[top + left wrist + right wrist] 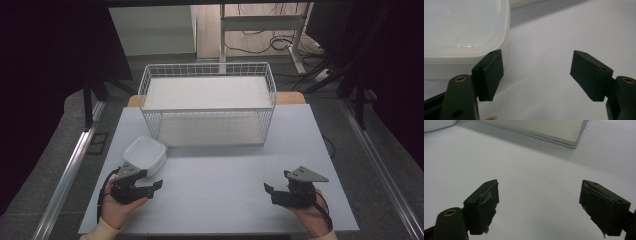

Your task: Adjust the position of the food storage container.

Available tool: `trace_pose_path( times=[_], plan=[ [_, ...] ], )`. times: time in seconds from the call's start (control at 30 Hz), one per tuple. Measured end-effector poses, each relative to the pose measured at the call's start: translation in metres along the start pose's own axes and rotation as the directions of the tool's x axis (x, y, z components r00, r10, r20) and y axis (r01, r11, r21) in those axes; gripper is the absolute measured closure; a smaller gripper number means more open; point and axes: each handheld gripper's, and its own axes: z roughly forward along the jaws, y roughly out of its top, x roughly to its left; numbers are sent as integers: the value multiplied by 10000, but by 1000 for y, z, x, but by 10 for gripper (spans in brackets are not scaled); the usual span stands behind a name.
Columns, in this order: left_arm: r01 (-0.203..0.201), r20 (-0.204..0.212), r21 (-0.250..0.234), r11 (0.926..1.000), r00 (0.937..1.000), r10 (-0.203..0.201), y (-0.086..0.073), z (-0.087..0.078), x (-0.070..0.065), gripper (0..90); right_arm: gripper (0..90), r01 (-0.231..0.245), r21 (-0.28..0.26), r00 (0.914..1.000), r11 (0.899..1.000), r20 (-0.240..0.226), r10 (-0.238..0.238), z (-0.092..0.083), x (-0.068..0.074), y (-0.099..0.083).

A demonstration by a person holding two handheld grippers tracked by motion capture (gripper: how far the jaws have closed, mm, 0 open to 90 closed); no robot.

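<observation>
The grey tabletop (220,170) carries a wire basket (207,102) at its far edge and a white container (145,152) near the left edge. The left tongs (156,186), released, are just beside the container; the right tongs (269,190), released, hold nothing.

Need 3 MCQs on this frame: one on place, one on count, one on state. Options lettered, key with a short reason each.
1. Where does the white container sit?
A. Inside the wire basket
B. On the table in front of the wire basket's left end, beside the left tongs
C. Beside the right tongs

2. How many wire baskets stand on the table?
A. One
B. Two
C. Three

3. What state are the left tongs in?
A. Shut on the container
B. Shut on nothing
C. Open, with nothing between the jaws

Key: 1 B, the high view shows the container just ahead of the left tongs, outside the wire basket. 2 A, a single white wire basket stands at the far side. 3 C, the left gripper view shows bare table between the wide-apart jaws, the container off to one side.
</observation>
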Motion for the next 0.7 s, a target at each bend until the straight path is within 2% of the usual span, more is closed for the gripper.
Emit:
trace_pose_path(
  times=[0.1,0.17,0.33,0.6,0.7],
  plan=[
    [7,-4,-11,10000,10000,-7,0,0,0,264,158,-29,-30,10000,10000,-4,29,-1,-1,0],
    [-9,19,15,10000,10000,9,-1,-1,-1,265,159,-151,-2,9998,9999,-113,151,-1,-1,0],
    [33,121,15,10000,9999,-33,0,-3,1,273,172,-113,109,9993,9999,-359,117,0,0,0],
    [63,218,30,10000,9997,-64,0,-4,1,287,189,-386,140,9982,9992,-458,392,-1,-3,0],
    [128,252,22,9999,9996,-128,1,-6,1,288,190,-351,199,9981,9992,-492,360,0,-3,0]
  ],
)
